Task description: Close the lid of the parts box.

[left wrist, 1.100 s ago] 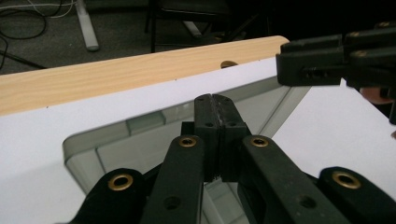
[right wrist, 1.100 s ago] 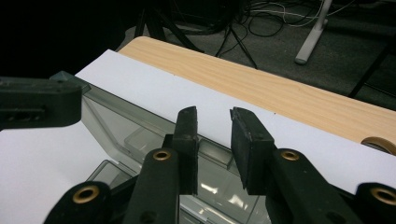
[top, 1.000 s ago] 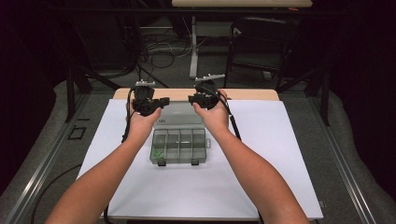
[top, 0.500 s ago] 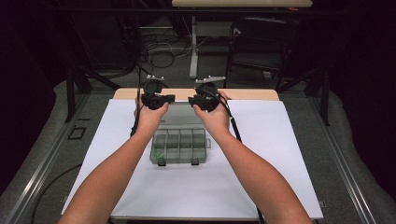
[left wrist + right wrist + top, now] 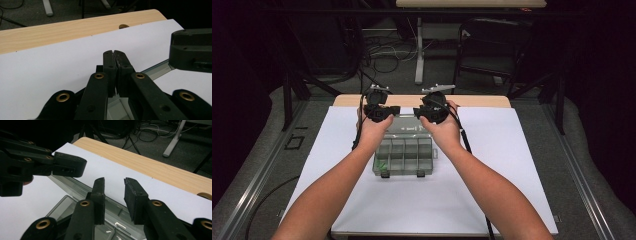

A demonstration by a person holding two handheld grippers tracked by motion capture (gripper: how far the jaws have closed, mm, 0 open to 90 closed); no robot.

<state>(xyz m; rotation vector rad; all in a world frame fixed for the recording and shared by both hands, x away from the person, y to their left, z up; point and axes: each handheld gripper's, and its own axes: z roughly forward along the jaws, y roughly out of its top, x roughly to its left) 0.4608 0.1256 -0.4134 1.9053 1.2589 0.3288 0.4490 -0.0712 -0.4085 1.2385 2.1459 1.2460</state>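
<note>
From above, both hands held their grippers over the far edge of a clear compartment box [image 5: 404, 152] on the white sheet [image 5: 512, 165], left gripper [image 5: 388, 111] facing right gripper [image 5: 421, 112]; their jaws were too small to read there. The left gripper view showed its jaws pressed together, nothing between them, above the box's lid edge. The right gripper view showed its jaws apart, having just widened, empty over the open lid [image 5: 75, 187].
</note>
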